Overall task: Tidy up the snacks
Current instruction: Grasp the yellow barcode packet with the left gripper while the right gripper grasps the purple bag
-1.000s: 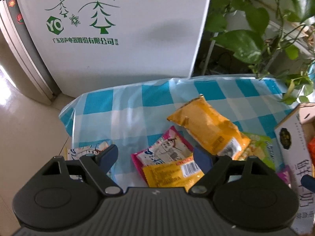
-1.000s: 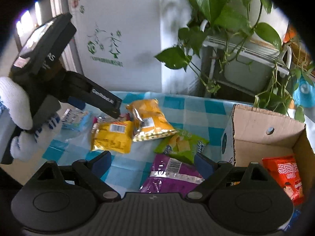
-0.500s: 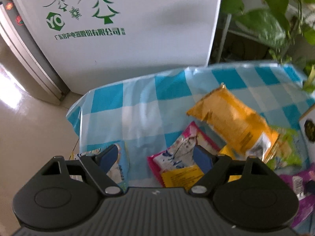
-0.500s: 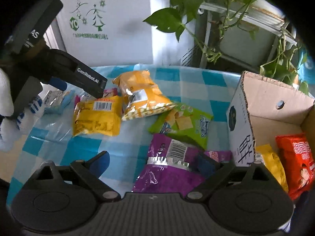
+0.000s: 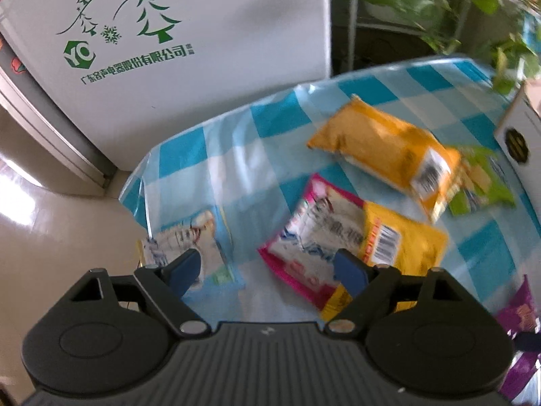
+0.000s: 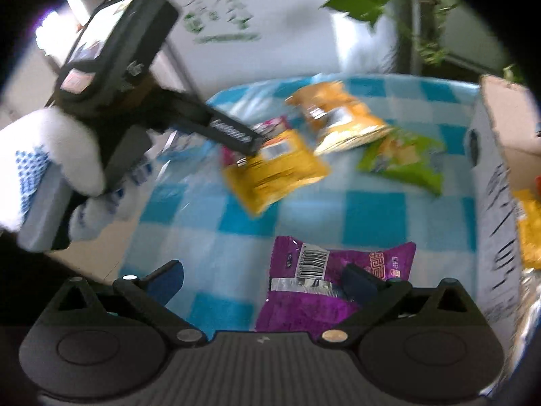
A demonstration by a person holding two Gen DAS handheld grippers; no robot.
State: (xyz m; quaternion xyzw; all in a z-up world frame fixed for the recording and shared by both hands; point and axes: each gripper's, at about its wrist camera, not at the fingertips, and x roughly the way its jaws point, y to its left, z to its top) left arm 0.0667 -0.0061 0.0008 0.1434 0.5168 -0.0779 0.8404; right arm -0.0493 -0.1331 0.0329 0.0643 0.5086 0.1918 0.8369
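Note:
Snack packets lie on a blue-checked tablecloth (image 5: 277, 155). My left gripper (image 5: 267, 270) is open and empty, above a pink-and-white packet (image 5: 311, 233) and a flat yellow packet (image 5: 405, 243); a pale blue packet (image 5: 192, 240) lies under its left finger. An orange bag (image 5: 385, 149) and a green packet (image 5: 483, 186) lie further right. My right gripper (image 6: 263, 280) is open over a purple packet (image 6: 324, 287). The cardboard box (image 6: 500, 176) stands at the right and holds yellow and red packets. The left gripper also shows in the right wrist view (image 6: 236, 135).
A white cabinet with green tree print (image 5: 169, 50) stands behind the table. Potted plants (image 5: 439, 6) hang at the back right. The table's left edge (image 5: 135, 199) drops to a tiled floor.
Both grippers have moved down and left towards the table. The left one now hangs over the pink and blue packets; the right one sits closer over the purple packet.

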